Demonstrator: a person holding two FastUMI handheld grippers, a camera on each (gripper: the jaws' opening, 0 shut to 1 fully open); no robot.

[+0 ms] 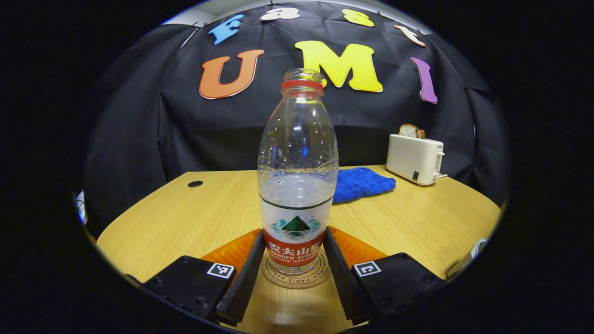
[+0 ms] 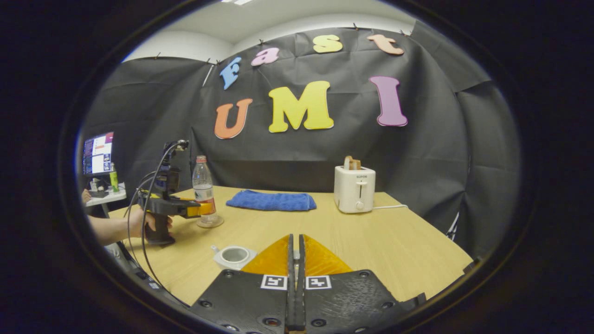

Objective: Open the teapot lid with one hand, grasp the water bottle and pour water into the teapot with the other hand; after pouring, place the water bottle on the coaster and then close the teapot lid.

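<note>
Left gripper view: the left gripper [image 1: 293,273] reaches forward over a wooden table [image 1: 185,208]. Its two fingers stand on either side of the bottle [image 1: 297,185], low on the label, very close to the plastic or just touching it; whether they press cannot be told. The bottle stands upright on a round coaster [image 1: 295,278]. It has no cap, and water fills roughly its lower half. Behind it lie a blue cloth [image 1: 362,183] and, further right, a white toaster [image 1: 414,159] with bread [image 1: 410,131] in its slot.

Right gripper view: the right gripper [image 2: 295,260] sits low at the near edge of the table [image 2: 394,241]. Its fingers are drawn together with only a thin slit between them; nothing can be made out in that slit, so whether the lid is pinched there cannot be told. Just left of the fingers stands the teapot [image 2: 234,256], white, its mouth open and lidless. Far left, a hand [image 2: 139,222] holds the left gripper [image 2: 204,208] against the bottle [image 2: 204,188] on the coaster [image 2: 209,223]. The cloth [image 2: 271,201] and toaster [image 2: 355,188] stand further back.

Progress, as a judgement: the lid is off, and the bottle stands on the coaster, so pouring looks finished. What appears left is freeing the bottle and closing the teapot lid.
</note>
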